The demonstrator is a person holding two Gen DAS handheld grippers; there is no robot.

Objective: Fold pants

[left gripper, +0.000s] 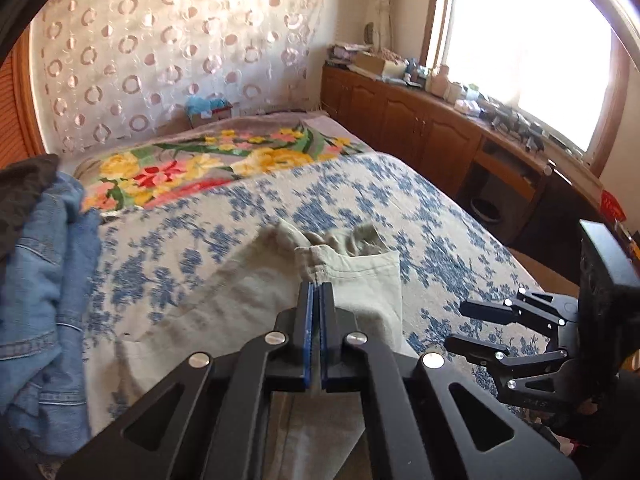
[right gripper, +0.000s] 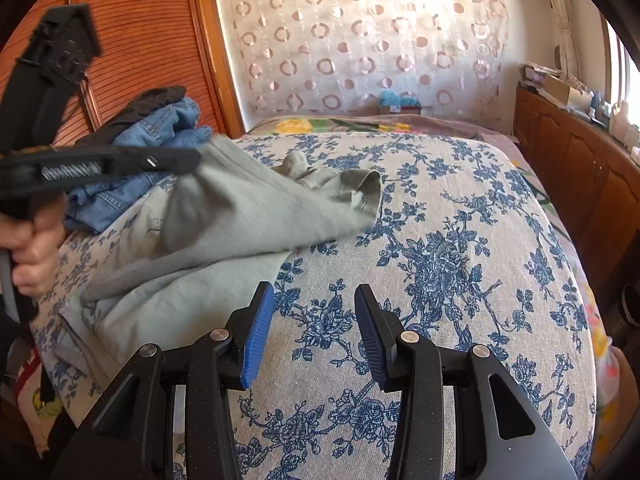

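Observation:
Pale grey-green pants [left gripper: 240,280] lie on the blue-flowered bedspread [left gripper: 420,216]. My left gripper [left gripper: 316,288] is shut on a fold of the pants and holds it lifted off the bed. In the right wrist view the pants [right gripper: 224,232] hang from the left gripper [right gripper: 192,162] at the left, draped down to the bed. My right gripper [right gripper: 314,300] is open and empty, just above the bedspread [right gripper: 440,240] to the right of the pants. It also shows in the left wrist view [left gripper: 456,324] at the right.
A pile of blue jeans [left gripper: 44,280] and a dark garment [right gripper: 152,104] sits at the bed's left side. A flowered blanket [left gripper: 192,164] covers the far end. Wooden cabinets [left gripper: 420,128] with clutter run along the right under the window. A wooden wardrobe [right gripper: 140,40] stands at the left.

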